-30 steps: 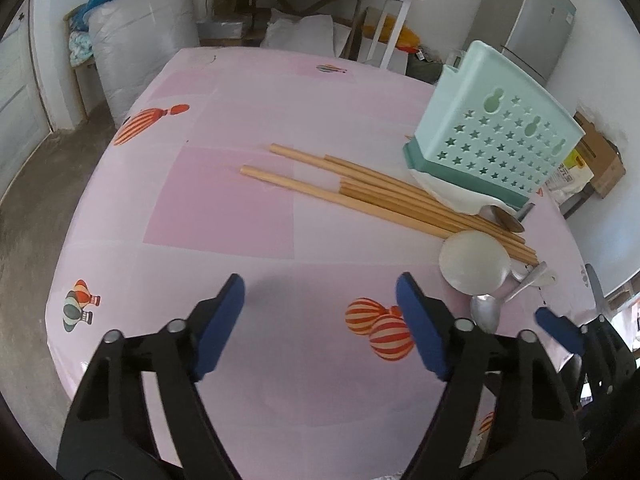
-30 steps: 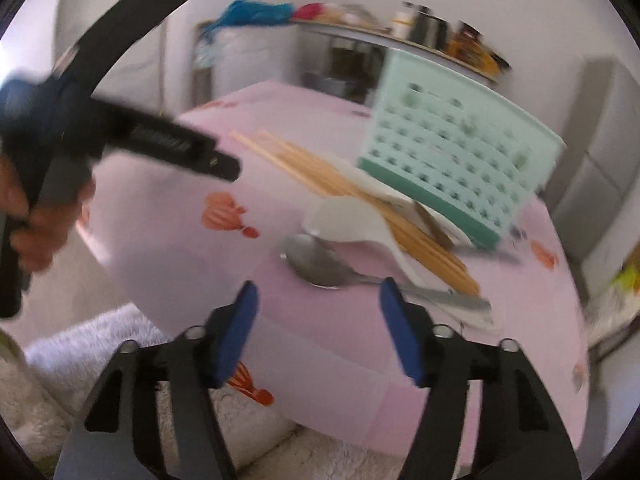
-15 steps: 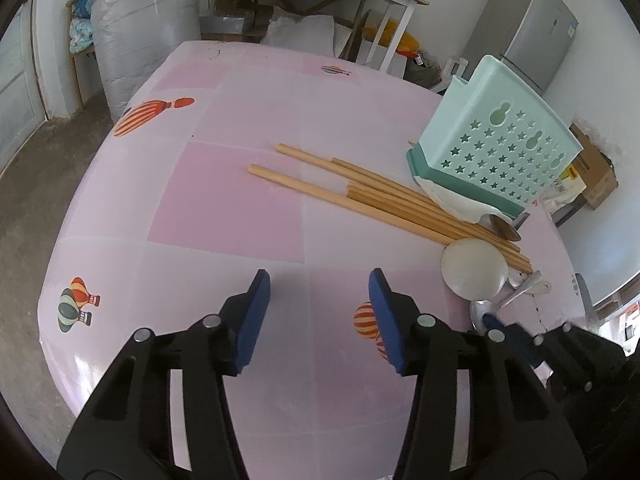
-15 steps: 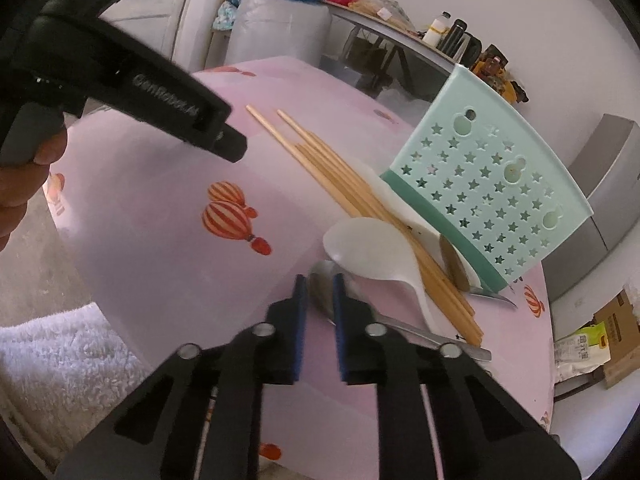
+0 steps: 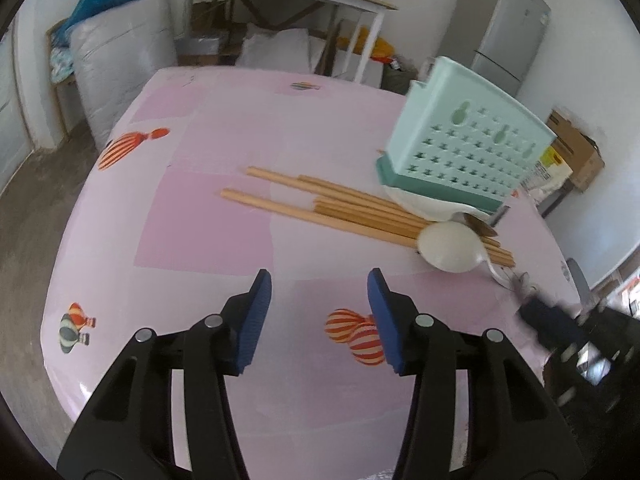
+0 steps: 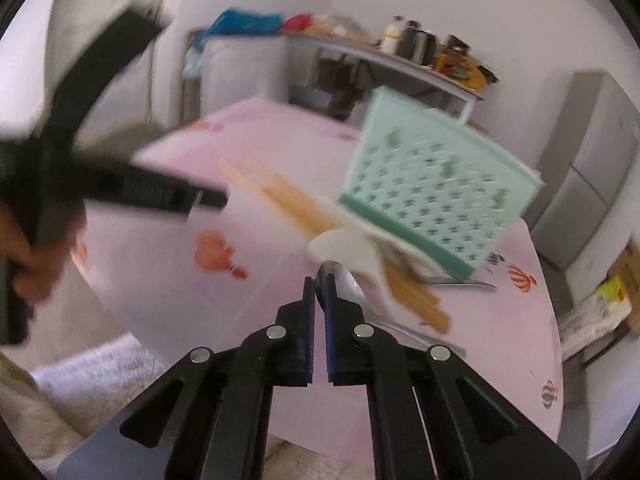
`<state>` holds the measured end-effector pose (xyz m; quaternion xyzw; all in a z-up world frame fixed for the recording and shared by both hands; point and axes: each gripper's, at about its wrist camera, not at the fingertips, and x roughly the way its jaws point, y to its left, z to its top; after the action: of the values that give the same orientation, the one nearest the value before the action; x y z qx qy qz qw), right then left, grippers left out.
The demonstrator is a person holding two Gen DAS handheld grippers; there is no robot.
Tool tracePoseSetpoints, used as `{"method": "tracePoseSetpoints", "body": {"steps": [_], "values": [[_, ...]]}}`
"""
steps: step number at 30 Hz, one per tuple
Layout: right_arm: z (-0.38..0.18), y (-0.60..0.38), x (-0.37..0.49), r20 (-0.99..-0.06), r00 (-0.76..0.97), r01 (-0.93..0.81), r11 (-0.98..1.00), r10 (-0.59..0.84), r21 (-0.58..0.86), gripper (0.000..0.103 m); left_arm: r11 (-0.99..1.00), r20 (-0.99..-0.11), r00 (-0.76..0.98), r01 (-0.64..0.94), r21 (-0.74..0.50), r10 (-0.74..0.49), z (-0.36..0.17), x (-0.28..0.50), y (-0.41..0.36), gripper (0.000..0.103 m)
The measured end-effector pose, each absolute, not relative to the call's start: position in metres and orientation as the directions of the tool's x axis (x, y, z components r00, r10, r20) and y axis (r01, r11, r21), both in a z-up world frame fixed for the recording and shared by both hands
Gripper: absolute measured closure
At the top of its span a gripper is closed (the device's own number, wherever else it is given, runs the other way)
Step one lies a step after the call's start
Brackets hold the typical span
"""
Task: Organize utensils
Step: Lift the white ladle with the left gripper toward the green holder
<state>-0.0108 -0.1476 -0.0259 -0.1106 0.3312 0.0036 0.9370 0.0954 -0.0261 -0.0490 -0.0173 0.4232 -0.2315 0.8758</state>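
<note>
Several chopsticks (image 5: 360, 216) beside mint holder (image 5: 464, 148), white spoon (image 5: 450, 246) atop

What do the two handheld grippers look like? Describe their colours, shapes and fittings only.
The left gripper and right gripper match: black angular linkage arms with triangular cut-outs, round silver pivot bolts, and flat blue ribbed pads on the fingers. Seen from the right wrist view, the left one has a black bar with small, blurred lettering.

Our left gripper (image 5: 318, 280) tilted downward, its 2 blue pads (image 5: 256, 314) apart with nothing between them, our right gripper (image 6: 319, 284) tilted downward too, pads pinched nearly together, our hand (image 6: 34, 268) wrapped around a black handle
</note>
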Motion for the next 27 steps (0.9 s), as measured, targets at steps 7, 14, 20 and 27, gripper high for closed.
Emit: {"method": "tracePoseSetpoints", "body": {"steps": [7,14,20,27], "values": [[0.025,-0.224,-0.021,-0.531,0.848,0.055,0.995,-0.002,0.084,0.101,0.841,-0.715,0.512,0.503,-0.199,-0.475,-0.042,0.084,-0.056,0.057],[0.038,-0.282,-0.015,-0.485,0.874,0.119,0.955,0.029,0.27,0.101,0.72,-0.735,0.533,0.689,0.087,-0.42,-0.052,0.063,-0.121,0.054],[0.035,-0.295,-0.014,-0.473,0.88,0.128,0.942,0.036,0.31,0.101,0.557,-0.656,0.689,0.689,0.464,-0.308,-0.078,0.05,-0.176,0.052],[0.035,-0.3,-0.016,-0.46,0.887,0.128,0.934,0.043,0.334,0.101,0.441,-0.569,0.776,0.626,0.643,-0.273,-0.084,0.04,-0.195,0.081]]}}
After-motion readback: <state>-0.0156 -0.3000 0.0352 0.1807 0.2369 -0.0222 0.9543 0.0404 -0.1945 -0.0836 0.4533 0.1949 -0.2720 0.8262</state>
